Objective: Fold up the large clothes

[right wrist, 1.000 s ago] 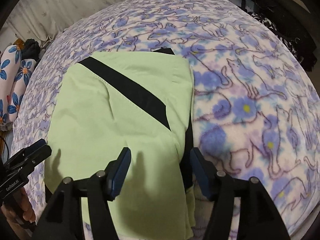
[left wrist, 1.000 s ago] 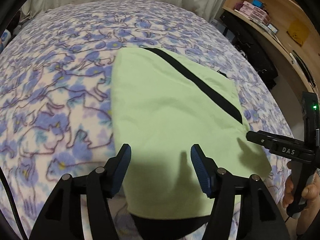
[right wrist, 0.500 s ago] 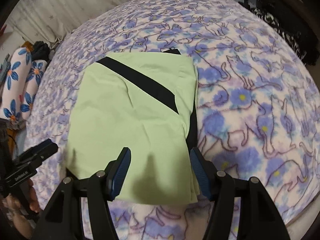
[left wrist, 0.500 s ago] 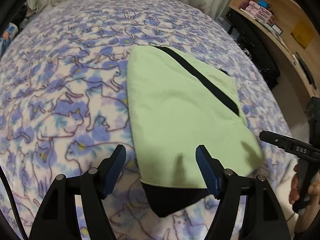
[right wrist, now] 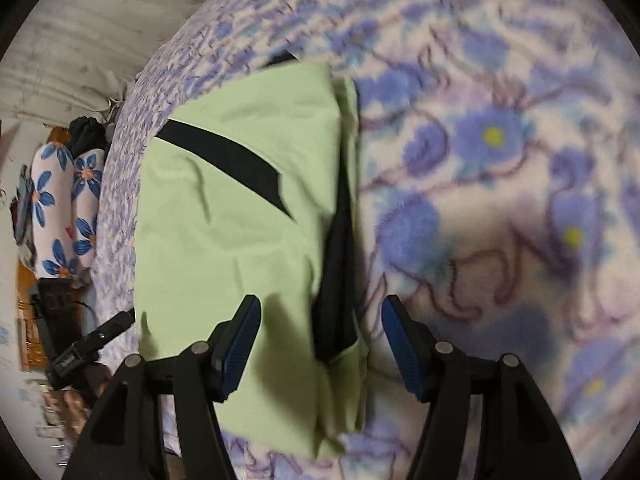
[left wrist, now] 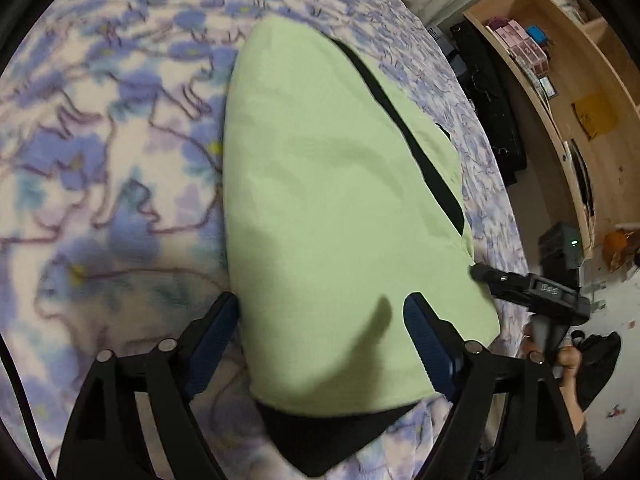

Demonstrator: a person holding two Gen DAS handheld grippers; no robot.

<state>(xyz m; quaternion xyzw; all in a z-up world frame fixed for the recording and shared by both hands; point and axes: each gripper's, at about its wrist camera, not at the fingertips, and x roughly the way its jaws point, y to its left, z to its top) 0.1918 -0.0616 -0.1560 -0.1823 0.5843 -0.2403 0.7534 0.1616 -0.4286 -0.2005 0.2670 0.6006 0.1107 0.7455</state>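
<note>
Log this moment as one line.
garment: folded, flat on blanket | left tongs: just opening, straddling near-left edge, no grip | right tongs: open over near-right edge

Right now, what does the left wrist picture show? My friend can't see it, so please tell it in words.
A folded green garment with black trim lies on a blanket printed with blue flowers and cats. The left gripper, jaws just opened wide, sits over the garment's near end, gripping nothing. The right gripper reaches in from the right, and wooden shelves stand behind.
</note>
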